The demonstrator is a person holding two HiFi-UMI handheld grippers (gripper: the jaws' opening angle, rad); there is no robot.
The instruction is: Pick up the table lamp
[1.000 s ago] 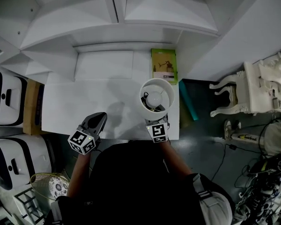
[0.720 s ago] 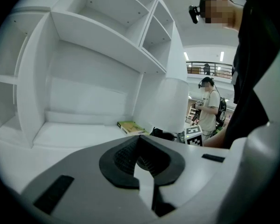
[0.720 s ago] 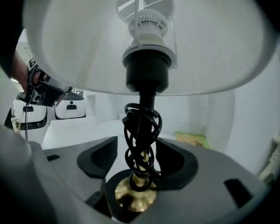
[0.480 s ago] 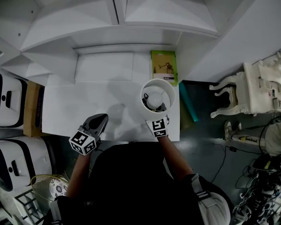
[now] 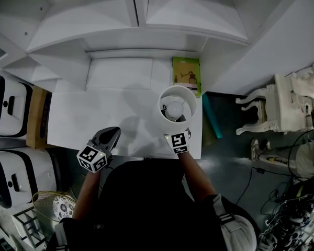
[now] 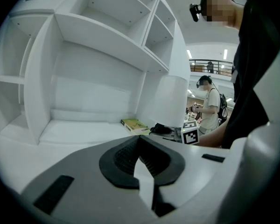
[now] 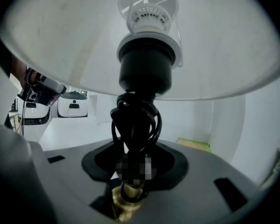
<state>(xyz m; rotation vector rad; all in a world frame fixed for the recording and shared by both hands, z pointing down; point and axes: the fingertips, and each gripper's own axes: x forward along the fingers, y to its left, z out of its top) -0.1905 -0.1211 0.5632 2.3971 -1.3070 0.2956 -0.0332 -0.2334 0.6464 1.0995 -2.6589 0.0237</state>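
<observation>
As seen from the head view, the lamp (image 5: 178,104) stands at the right front part of the white desk (image 5: 89,124), its round white shade open upward and the bulb (image 5: 174,110) visible inside. The right gripper (image 5: 178,140) reaches in at the near edge of the shade, with its marker cube facing up.

In the right gripper view, the right gripper (image 7: 133,171) is closed on the lamp's brass stem (image 7: 126,199), around which a black cord (image 7: 133,120) is wound. Above the stem sit the black socket (image 7: 145,64) and the underside of the shade (image 7: 60,41).

The left gripper (image 5: 102,146) lies over the front edge of the desk, well apart from the lamp and to its left. In the left gripper view its jaws are together, and the left gripper (image 6: 143,171) holds nothing.

A green book (image 5: 186,75) lies flat at the back right of the desk, just beyond the lamp. From the left gripper view the book (image 6: 136,125) lies to the left of the shade (image 6: 170,101), with the lamp's dark base (image 6: 161,129) low beside it; whether the base touches the desk cannot be told.

White shelves (image 5: 131,14) rise behind the desk. A person (image 6: 209,105) stands in the background of the left gripper view.
</observation>
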